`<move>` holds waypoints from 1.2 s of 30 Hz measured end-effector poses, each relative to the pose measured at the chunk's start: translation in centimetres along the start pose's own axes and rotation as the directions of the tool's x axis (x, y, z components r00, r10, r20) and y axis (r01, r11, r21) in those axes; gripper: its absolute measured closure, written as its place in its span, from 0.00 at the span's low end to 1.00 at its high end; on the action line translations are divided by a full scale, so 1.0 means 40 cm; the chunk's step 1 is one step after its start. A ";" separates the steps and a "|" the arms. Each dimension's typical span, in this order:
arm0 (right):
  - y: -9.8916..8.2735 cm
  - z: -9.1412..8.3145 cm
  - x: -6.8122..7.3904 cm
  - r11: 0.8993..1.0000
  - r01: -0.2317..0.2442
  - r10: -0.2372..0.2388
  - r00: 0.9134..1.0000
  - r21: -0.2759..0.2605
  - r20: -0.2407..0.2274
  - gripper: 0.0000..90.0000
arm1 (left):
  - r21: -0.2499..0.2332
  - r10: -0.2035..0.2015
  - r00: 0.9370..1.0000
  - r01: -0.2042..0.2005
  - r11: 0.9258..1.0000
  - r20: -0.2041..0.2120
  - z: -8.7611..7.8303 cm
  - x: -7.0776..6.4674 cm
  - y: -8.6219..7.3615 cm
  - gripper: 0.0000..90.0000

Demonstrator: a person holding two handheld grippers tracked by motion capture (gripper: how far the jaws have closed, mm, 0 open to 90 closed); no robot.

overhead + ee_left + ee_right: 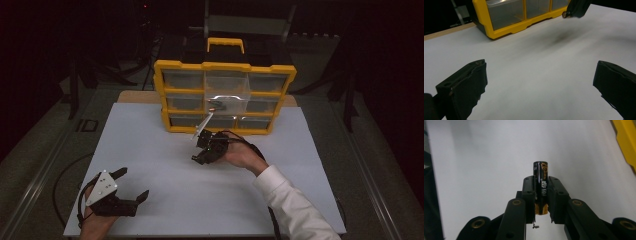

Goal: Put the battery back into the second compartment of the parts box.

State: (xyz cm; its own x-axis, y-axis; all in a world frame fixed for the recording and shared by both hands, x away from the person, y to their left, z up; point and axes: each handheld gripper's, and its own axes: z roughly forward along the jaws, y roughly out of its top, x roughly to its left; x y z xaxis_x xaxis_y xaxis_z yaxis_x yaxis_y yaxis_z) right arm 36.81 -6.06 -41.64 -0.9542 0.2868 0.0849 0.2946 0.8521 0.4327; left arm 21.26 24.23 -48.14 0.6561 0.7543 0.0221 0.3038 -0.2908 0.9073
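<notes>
Jaws of the right gripper (541, 195) are pressing in on one black battery (541, 185) with a gold end, clamping it from both sides; its black end is sticking out past the pads and its gold end is sitting back between the jaws. In the high view this right gripper (200, 157) is hanging above the white table (165, 200), just in front of the yellow organizer (225, 67), with the person's right hand (244, 155) wrapped round it and one white sleeve (295, 207) trailing off toward the near edge. From the left gripper view, the battery tip is possibly the small round thing at the dark shape near the organizer's lower front edge, though it is too small and blurred to be sure.

Well away from the organizer, at the table's near left corner, the left gripper (134, 187) is resting low with its two jaws standing wide apart and nothing between them; its grey three-cornered plate is facing up.

That organizer is standing upright at the far side of the table, showing nine clear drawers in three rows of three and one yellow handle (225, 44) on top. One drawer (227, 90), the middle one, is sticking out toward the right gripper.
</notes>
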 end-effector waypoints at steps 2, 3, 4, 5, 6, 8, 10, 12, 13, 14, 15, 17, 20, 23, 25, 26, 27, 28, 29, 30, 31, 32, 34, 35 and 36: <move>0.008 -0.022 0.006 1.000 0.009 -0.009 1.000 -0.006 0.002 0.85 | 0.000 0.000 1.000 0.000 1.000 -0.001 -0.001 0.000 0.000 0.00; 0.011 -0.031 0.009 1.000 0.007 -0.007 1.000 -0.008 0.001 0.85 | 0.000 0.000 1.000 0.000 1.000 -0.001 -0.001 0.000 0.000 0.00; 0.016 -0.046 0.011 1.000 0.013 -0.013 1.000 -0.013 0.003 0.85 | 0.000 0.000 1.000 0.000 1.000 -0.001 0.000 0.000 0.000 0.00; 0.021 -0.058 0.015 1.000 0.015 -0.015 1.000 -0.016 0.005 0.85 | 0.000 0.000 1.000 0.000 1.000 -0.001 0.000 0.000 0.000 0.00; 0.026 -0.071 0.017 1.000 0.020 -0.019 1.000 -0.020 0.005 0.85 | 0.002 0.000 1.000 0.000 1.000 -0.001 0.001 0.000 0.000 0.00; 0.037 -0.097 0.024 0.999 0.027 -0.027 1.000 -0.023 0.015 0.85 | 0.003 0.002 1.000 -0.002 1.000 0.001 0.001 -0.001 0.001 0.00; 0.047 -0.124 0.031 0.999 0.034 -0.034 0.999 -0.030 0.018 0.85 | 0.002 0.001 1.000 -0.001 1.000 0.001 0.002 -0.002 0.001 0.00; 0.058 -0.152 0.037 0.998 0.045 -0.044 0.999 -0.042 0.027 0.85 | 0.002 0.001 1.000 -0.001 1.000 0.001 0.002 -0.002 0.000 0.00; 0.058 -0.152 0.037 0.998 0.045 -0.044 0.999 -0.042 0.027 0.85 | 0.002 0.001 1.000 -0.001 1.000 0.001 0.002 -0.002 0.000 0.00; 0.068 -0.181 0.042 0.997 0.052 -0.050 0.998 -0.050 0.037 0.85 | -0.001 0.002 1.000 -0.002 1.000 0.001 0.002 -0.002 0.000 0.00; 0.068 -0.181 0.042 0.997 0.052 -0.050 0.998 -0.050 0.037 0.85 | -0.001 0.002 1.000 -0.002 1.000 0.001 0.002 -0.002 0.000 0.00; 0.083 -0.222 0.042 0.996 0.057 -0.054 0.997 -0.065 0.052 0.85 | -0.001 0.000 1.000 0.000 1.000 0.001 0.002 -0.002 0.000 0.00; 0.095 -0.259 0.033 0.995 0.048 -0.043 0.998 -0.084 0.055 0.85 | -0.001 0.000 1.000 0.000 1.000 0.001 0.001 -0.001 0.000 0.00; 0.105 -0.295 0.021 0.994 0.040 -0.034 0.998 -0.099 0.060 0.85 | 0.002 0.000 1.000 0.000 1.000 0.001 0.001 -0.001 0.000 0.00; 0.111 -0.316 0.015 0.993 0.039 -0.032 0.998 -0.109 0.061 0.85 | 0.003 -0.001 1.000 0.001 1.000 0.000 0.002 -0.001 0.000 0.00; 0.115 -0.330 0.011 0.992 0.035 -0.028 0.997 -0.120 0.066 0.85 | 0.003 -0.001 1.000 0.001 1.000 0.001 0.002 -0.001 0.000 0.00; 0.121 -0.350 0.006 0.991 0.032 -0.022 0.997 -0.133 0.071 0.85 | 0.003 -0.001 1.000 0.001 1.000 0.001 0.003 -0.001 0.000 0.00; 0.124 -0.362 0.003 0.990 0.028 -0.018 0.997 -0.141 0.076 0.85 | 0.003 -0.002 1.000 0.002 1.000 0.002 0.003 -0.001 0.000 0.00; 0.129 -0.378 -0.003 0.988 0.022 -0.010 0.996 -0.153 0.083 0.85 | 0.003 -0.001 1.000 0.001 1.000 0.001 0.003 -0.001 0.000 0.00; 0.134 -0.399 -0.010 0.986 0.014 0.002 0.996 -0.168 0.093 0.85 | 0.004 0.000 1.000 0.000 1.000 0.001 0.003 -0.001 0.000 0.00; 0.137 -0.410 -0.015 0.985 0.008 0.010 0.995 -0.175 0.100 0.85 | 0.005 0.000 1.000 0.000 1.000 0.002 0.003 -0.001 0.000 0.00; 0.141 -0.423 -0.021 0.983 -0.003 0.023 0.994 -0.182 0.110 0.85 | 0.006 0.000 1.000 0.000 1.000 0.001 0.003 -0.001 0.000 0.00; 0.146 -0.449 -0.038 0.981 -0.020 0.045 0.992 -0.195 0.121 0.85 | 0.005 -0.001 1.000 0.001 1.000 0.002 0.003 -0.001 0.000 0.00; 0.148 -0.455 -0.045 0.979 -0.033 0.059 0.990 -0.202 0.125 0.85 | 0.004 0.000 1.000 0.000 1.000 0.002 0.003 -0.002 0.000 0.00; 0.149 -0.464 -0.055 0.978 -0.045 0.073 0.988 -0.205 0.135 0.85 | 0.004 0.001 1.000 -0.001 1.000 0.003 0.003 -0.002 0.000 0.00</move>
State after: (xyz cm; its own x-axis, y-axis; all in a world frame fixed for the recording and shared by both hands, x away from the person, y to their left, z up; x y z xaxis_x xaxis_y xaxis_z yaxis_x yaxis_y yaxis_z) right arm 39.68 -9.74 -22.58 -0.9143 0.4050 -0.0053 0.3203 0.7307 0.6029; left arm 21.30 24.09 -48.20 0.6582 0.7526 0.0217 0.3058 -0.2936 0.9057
